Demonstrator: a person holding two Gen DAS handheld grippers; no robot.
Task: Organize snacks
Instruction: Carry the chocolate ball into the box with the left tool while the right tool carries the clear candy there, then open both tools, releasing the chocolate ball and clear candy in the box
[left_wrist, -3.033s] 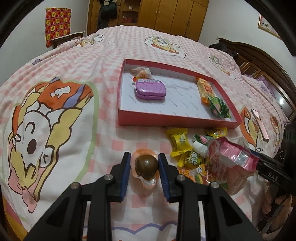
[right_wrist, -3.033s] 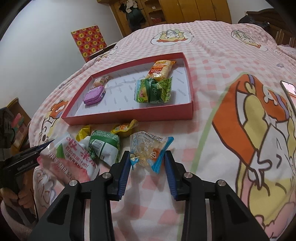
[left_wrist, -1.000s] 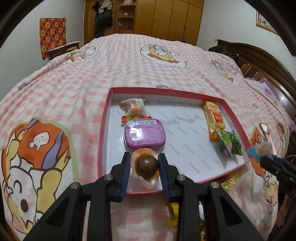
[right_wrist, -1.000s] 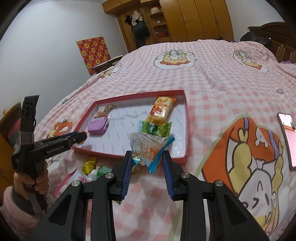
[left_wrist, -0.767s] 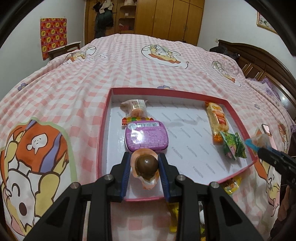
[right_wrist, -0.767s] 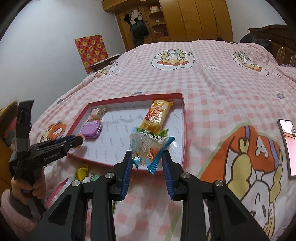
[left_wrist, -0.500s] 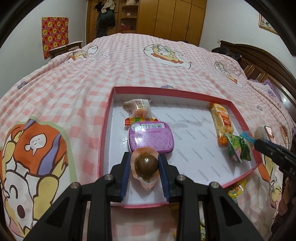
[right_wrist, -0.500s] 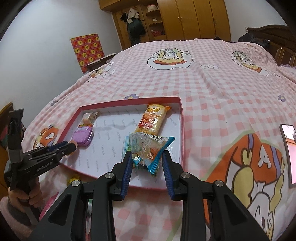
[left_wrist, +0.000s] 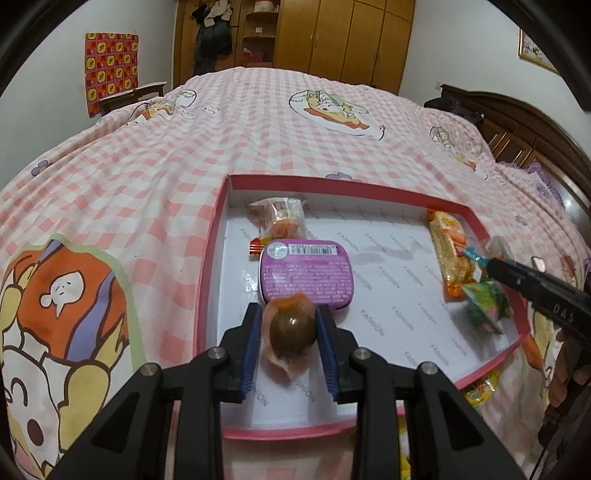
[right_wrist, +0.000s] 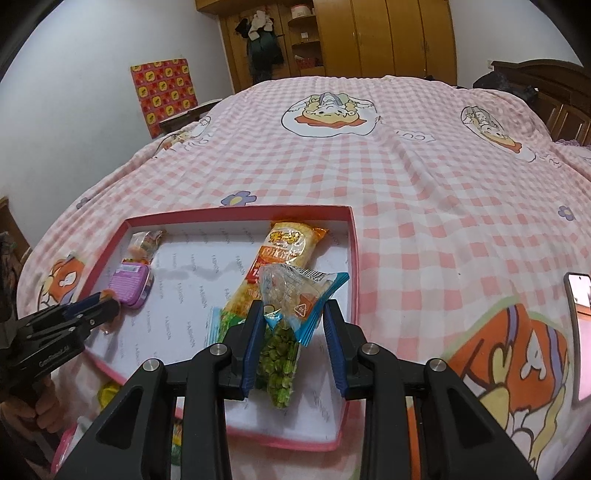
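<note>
A pink shallow box (left_wrist: 212, 236) (right_wrist: 352, 236) lies on the bed. My left gripper (left_wrist: 290, 334) is shut on a brown round candy in an orange wrapper (left_wrist: 291, 330) and holds it over the box's near left part, just in front of a purple tin (left_wrist: 306, 273). My right gripper (right_wrist: 295, 321) is shut on a clear snack packet with blue edges (right_wrist: 299, 291), held over the box's right side above a green pea packet (right_wrist: 280, 358) and an orange cracker packet (right_wrist: 284, 254). Each gripper shows in the other's view, the right one (left_wrist: 491, 262) and the left one (right_wrist: 107, 301).
A small wrapped snack (left_wrist: 280, 218) lies at the box's far left corner. Loose yellow snacks (left_wrist: 480, 384) lie on the pink checked bedspread (left_wrist: 147, 177) outside the box's near edge. A phone (right_wrist: 578, 295) lies on the bed at right. Wardrobes stand beyond the bed.
Both grippers have moved forward from the loose snack pile to over the box, each still holding its snack. The box looks nearer and larger in both views.
</note>
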